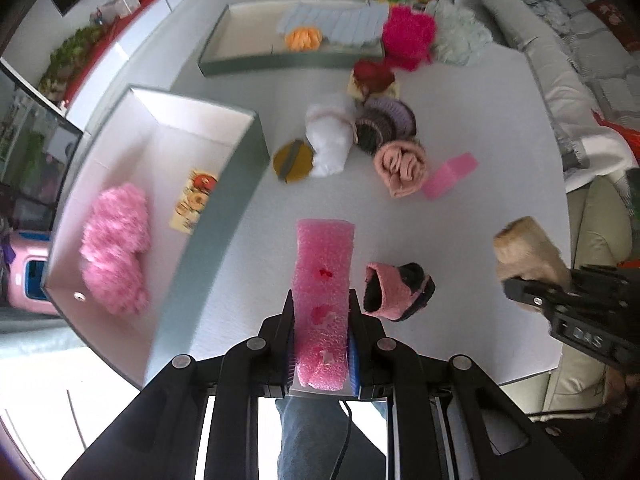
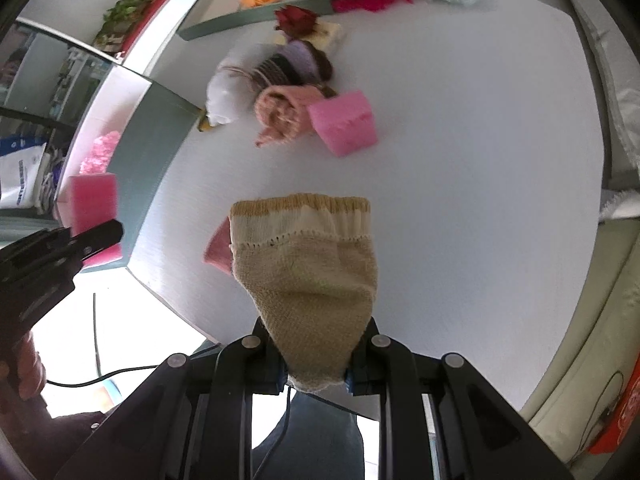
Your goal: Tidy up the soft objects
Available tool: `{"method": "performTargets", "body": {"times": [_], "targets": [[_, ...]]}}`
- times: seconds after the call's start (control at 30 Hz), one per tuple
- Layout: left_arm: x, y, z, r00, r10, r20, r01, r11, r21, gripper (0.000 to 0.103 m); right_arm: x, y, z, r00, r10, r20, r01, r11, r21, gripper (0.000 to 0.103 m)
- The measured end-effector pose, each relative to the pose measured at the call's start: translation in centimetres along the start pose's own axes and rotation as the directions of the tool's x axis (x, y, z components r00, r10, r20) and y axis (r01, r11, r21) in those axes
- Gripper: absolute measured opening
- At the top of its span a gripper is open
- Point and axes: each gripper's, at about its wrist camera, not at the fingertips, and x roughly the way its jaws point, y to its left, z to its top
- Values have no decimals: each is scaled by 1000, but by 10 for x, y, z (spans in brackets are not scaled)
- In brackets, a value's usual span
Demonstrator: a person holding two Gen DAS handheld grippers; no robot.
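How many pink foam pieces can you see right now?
2. One pink foam piece is clamped in the left gripper; the other lies on the table beside the rolled peach cloth. More may be hidden in the boxes.

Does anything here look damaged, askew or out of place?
The pink foam strip held in the left claw has small torn spots showing darker red down its middle. A pink and black slipper lies tipped on its side on the white table. Nothing looks spilled.
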Motion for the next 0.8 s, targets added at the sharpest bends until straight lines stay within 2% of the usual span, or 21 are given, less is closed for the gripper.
{"method": "performTargets", "body": {"times": [0.03,0.13,0.33,0.5,0.8], "targets": [[5,5,-1,1000,2,8,-2,1000,3,21,0,4,1,1000,3,2,-3,1000,-4,22],[-16,23,-1,999,-2,33,2,1000,8,21,0,14,7,1000,7,10,-7,1000,-3,22],[-6,59,1,999,-4,53,2,999,49,21,-3,32,14,998,1,59,-3,999,33,22],[-4,94,0,998,-23,56,18,996,90,21,6,54,10,998,-16,66,10,995,99,22],[-3,160,-2,992,-89,87,85,995,46,21,14,94,5,994,-77,80,63,985,158,22]]}}
